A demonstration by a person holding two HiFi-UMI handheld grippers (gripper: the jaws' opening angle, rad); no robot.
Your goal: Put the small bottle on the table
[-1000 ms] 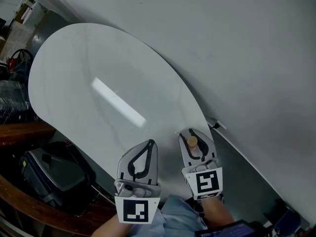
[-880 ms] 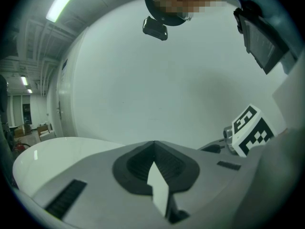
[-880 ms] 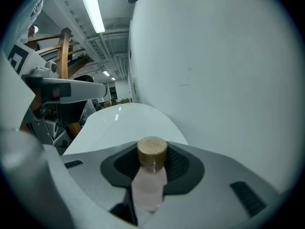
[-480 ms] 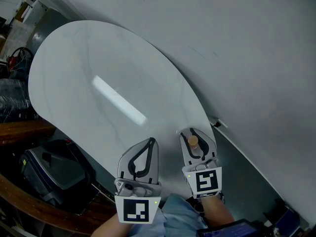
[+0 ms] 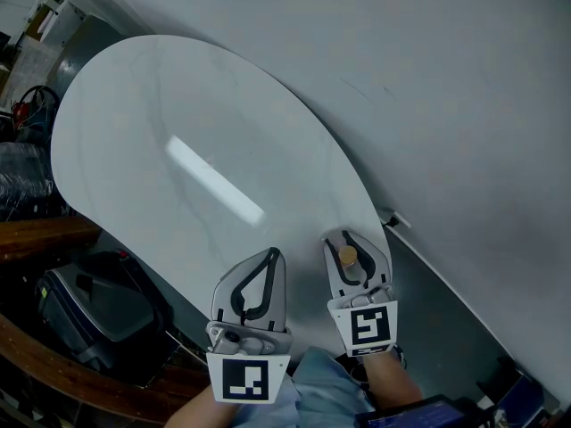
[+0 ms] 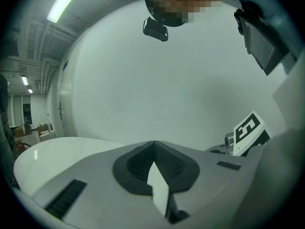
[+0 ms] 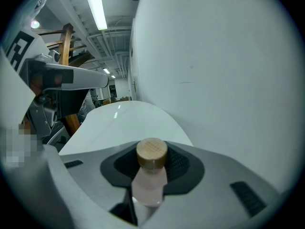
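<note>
**A:** Wood-coloured cap [image 7: 151, 152], pale pink body. Where is the small bottle [image 7: 148, 187] right now?

**B:** Upright in the right tool [image 5: 350, 242], whose jaws are clamped on its body just below the cap. It sits over the near right edge of the white bench [image 5: 178, 105]. I cannot tell whether its base touches the surface.

**A:** And the left tool [image 5: 270, 259]?

**B:** Jaws together with nothing in them, just beside the right one.

**A:** How will the bottle handle?

**B:** Light, I'd judge, with a stiff, smooth wall that is likely slippery, and narrow enough to tip. The body under the cap is the sensible hold. It should go down flat on its base before the jaws part.
</note>
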